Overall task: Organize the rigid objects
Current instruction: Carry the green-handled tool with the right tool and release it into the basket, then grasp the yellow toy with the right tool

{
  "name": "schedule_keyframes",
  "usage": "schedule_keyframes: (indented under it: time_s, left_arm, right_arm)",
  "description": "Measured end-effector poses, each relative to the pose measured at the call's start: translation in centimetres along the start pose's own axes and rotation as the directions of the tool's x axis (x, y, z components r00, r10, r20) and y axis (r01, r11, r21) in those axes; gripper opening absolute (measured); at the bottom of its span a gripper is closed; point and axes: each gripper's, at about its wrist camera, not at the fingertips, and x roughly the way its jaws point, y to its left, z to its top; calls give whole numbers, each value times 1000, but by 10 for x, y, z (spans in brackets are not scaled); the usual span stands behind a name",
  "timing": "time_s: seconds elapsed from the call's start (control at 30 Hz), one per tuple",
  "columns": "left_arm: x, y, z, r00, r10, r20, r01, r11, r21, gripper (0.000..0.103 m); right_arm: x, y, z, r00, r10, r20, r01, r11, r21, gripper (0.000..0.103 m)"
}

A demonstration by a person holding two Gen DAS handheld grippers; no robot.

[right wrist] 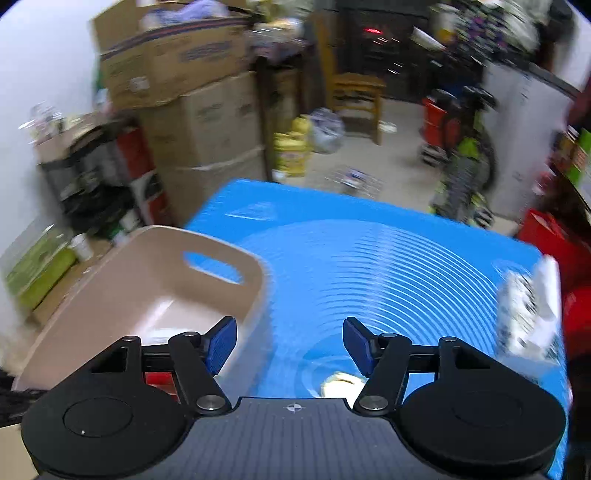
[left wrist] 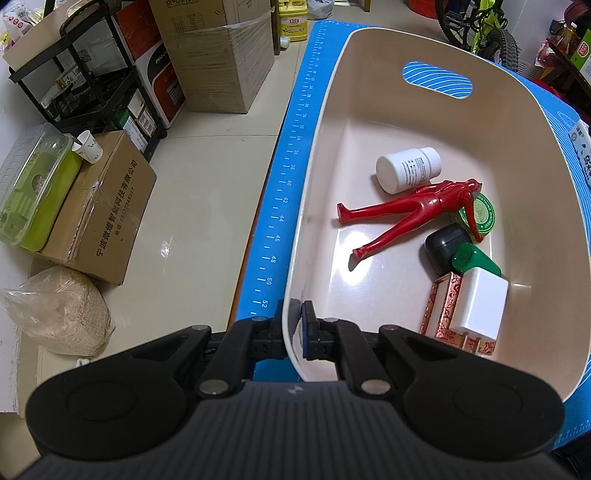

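Beige bin rim clamped in left tool.

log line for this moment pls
left gripper: shut on bin rim | right gripper: open, empty, over mat | in bin: figure, bottle, charger

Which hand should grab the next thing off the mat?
Probably the right. The right gripper is open and empty over the blue mat, while the left gripper is clamped on the bin wall.

Home storeroom (stacked cardboard boxes, bicycle).
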Motion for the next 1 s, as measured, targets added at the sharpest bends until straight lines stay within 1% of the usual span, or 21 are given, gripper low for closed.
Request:
schedule_keyframes:
  time_s: [0.1,0.23,0.47,0.67,0.7,0.8,0.9,0.97,1.0]
  left_arm:
    - [0,0,0,1000,0,0,0,1000,1,9]
    - [0,0,0,1000,0,0,0,1000,0,9]
    - [0,0,0,1000,1,-1,-1,1000,2,9]
    - [-1,1,0,1000,2,0,-2,1000,2,9]
    - [-1,1,0,1000,1,-1,-1,1000,2,9]
    - [-1,1,0,1000,2,0,-2,1000,3,9]
    - [-1,1,0,1000,2,0,-2,1000,3,9]
    - [-1,1,0,1000,2,0,-2,1000,1,9]
    - [-1,1,0,1000,2,0,-2,1000,2,9]
  right_arm:
    - [12,-18,-10,999,-49,-22,50,998,24,71]
    - [37,-31,-28,995,-72,-76,77,995,66,71]
    - [78,-38,-58,989,-48,-143,70,985,156,72]
    - [102,-35,-69,983,-39,-177,76,975,207,72]
    - [104,-34,-69,983,-39,-182,76,976,206,72]
    - [113,-27,-72,978,-70,-195,104,980,168,72]
    - [116,-20,-73,980,-95,-177,119,984,132,72]
    - [117,-14,-75,979,-113,-169,131,986,101,66]
    - [116,-11,-77,981,-110,-158,126,988,95,61]
